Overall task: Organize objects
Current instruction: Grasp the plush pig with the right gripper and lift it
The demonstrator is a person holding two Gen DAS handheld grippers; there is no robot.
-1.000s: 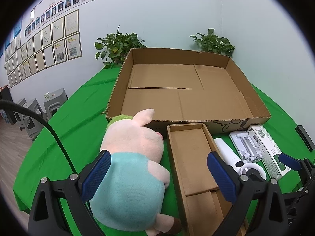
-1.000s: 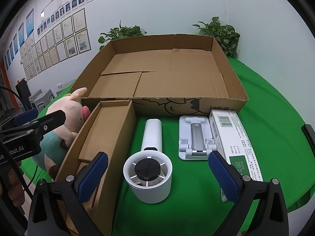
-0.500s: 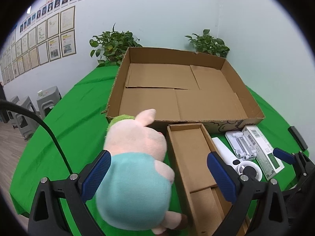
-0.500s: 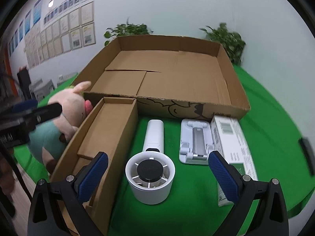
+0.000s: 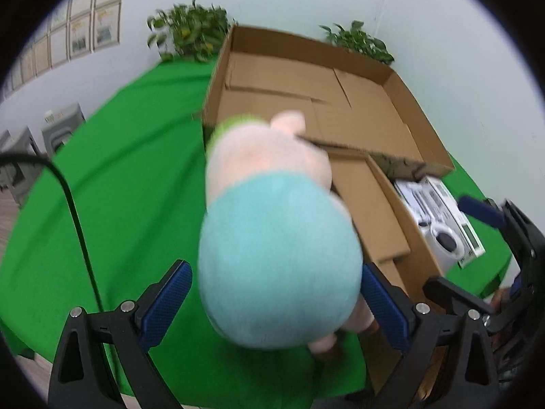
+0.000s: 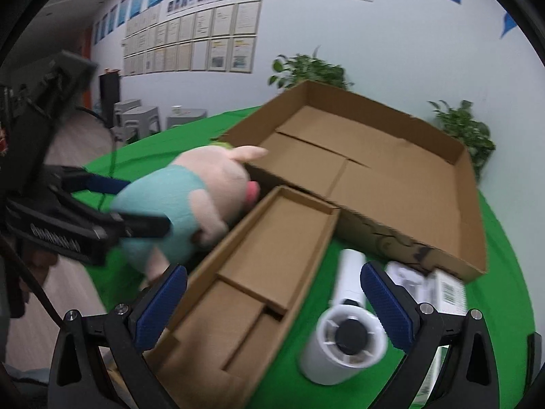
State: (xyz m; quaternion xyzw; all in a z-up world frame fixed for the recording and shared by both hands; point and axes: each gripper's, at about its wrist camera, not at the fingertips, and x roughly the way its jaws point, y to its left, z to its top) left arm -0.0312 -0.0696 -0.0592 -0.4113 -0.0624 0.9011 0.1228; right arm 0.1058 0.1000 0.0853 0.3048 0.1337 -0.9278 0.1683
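Note:
A plush pig (image 5: 279, 255) with a teal body and pink head lies on the green cloth, head against the big cardboard box (image 5: 306, 95). My left gripper (image 5: 274, 293) is open, and its blue pads (image 5: 170, 293) straddle the teal body without squeezing it. The right wrist view shows the plush pig (image 6: 190, 197) with the left gripper (image 6: 124, 204) on either side of it. My right gripper (image 6: 272, 293) is open and empty, hanging over the narrow cardboard tray (image 6: 272, 248). A white handheld fan (image 6: 344, 341) lies to the right of the tray.
A white phone stand (image 6: 405, 272) and a white barcode carton (image 6: 449, 289) lie beside the fan, in front of the big cardboard box (image 6: 374, 177). The green cloth (image 5: 119, 187) stretches left of the plush. Potted plants (image 5: 190, 34) stand against the wall behind.
My left gripper moved forward and down, so the plush's teal body now sits between its fingers. My right gripper swung left, from above the fan to over the narrow tray.

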